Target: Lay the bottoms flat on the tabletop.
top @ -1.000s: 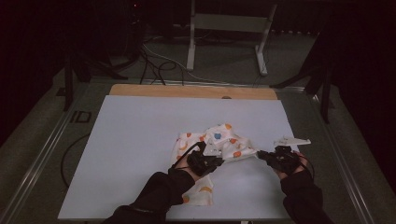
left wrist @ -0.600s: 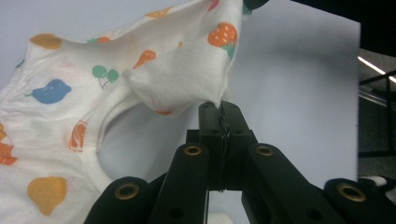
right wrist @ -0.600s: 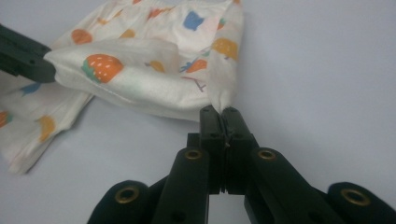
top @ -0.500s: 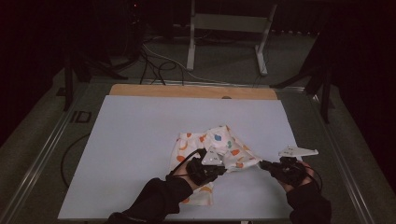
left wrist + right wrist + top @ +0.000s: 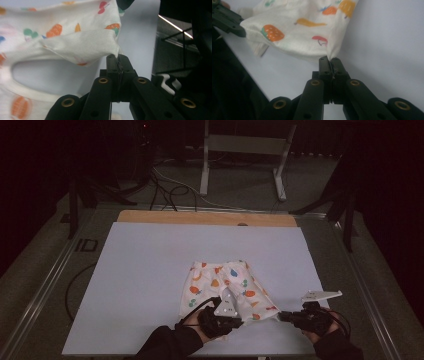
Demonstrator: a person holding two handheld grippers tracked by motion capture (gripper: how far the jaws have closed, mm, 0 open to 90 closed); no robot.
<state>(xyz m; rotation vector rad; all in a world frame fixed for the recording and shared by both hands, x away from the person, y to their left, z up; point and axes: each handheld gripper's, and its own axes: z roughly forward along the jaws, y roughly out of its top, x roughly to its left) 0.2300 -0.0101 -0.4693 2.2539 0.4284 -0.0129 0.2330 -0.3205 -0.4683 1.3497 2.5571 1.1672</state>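
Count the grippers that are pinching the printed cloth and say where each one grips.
2. The left gripper is shut on the printed cloth at a near corner of its edge; the right gripper is shut on the cloth's near right corner, close to the table's front edge.

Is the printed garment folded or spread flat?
Partly spread: the printed garment lies open on the table, its near corners pinched by both shut grippers.
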